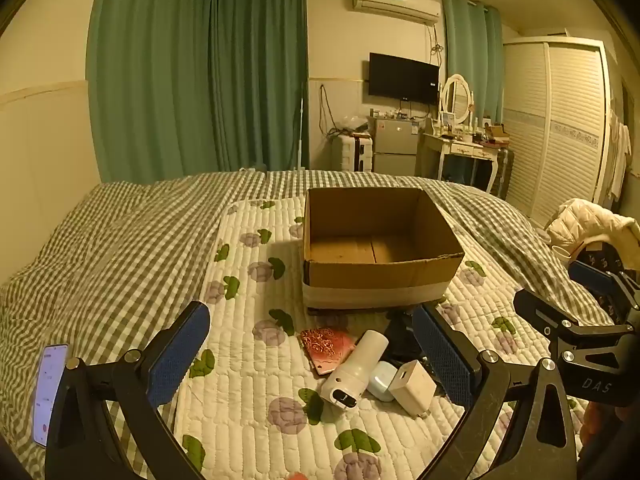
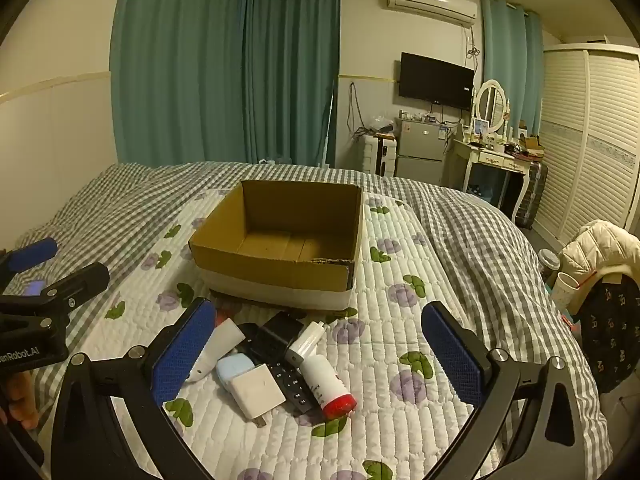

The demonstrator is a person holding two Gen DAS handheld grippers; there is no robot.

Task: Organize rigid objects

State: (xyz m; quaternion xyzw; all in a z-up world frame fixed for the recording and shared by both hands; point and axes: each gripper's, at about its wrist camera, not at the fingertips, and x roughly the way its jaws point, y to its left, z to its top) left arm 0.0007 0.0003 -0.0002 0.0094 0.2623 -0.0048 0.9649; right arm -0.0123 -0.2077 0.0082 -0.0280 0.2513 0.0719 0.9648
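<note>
An empty cardboard box [image 1: 376, 276] [image 2: 276, 272] stands on a floral quilted pad [image 1: 248, 392] on the bed. In front of it lies a pile of small items: a white charger cube [image 1: 412, 388] [image 2: 256, 394], a pale blue case [image 1: 381, 380] [image 2: 234, 366], a white cylinder device [image 1: 356, 368], a pink patterned card [image 1: 326, 346], a black remote [image 2: 290, 380], a black box [image 2: 276, 334], a white bottle with red cap [image 2: 330, 386]. My left gripper [image 1: 312, 356] is open above the pile. My right gripper [image 2: 316, 356] is open above the same pile.
A phone [image 1: 50, 392] lies on the checked blanket [image 1: 100, 248] at the left. A chair with a cream jacket [image 2: 596, 248] stands beside the bed on the right. A dresser, fridge and wardrobe stand along the far wall.
</note>
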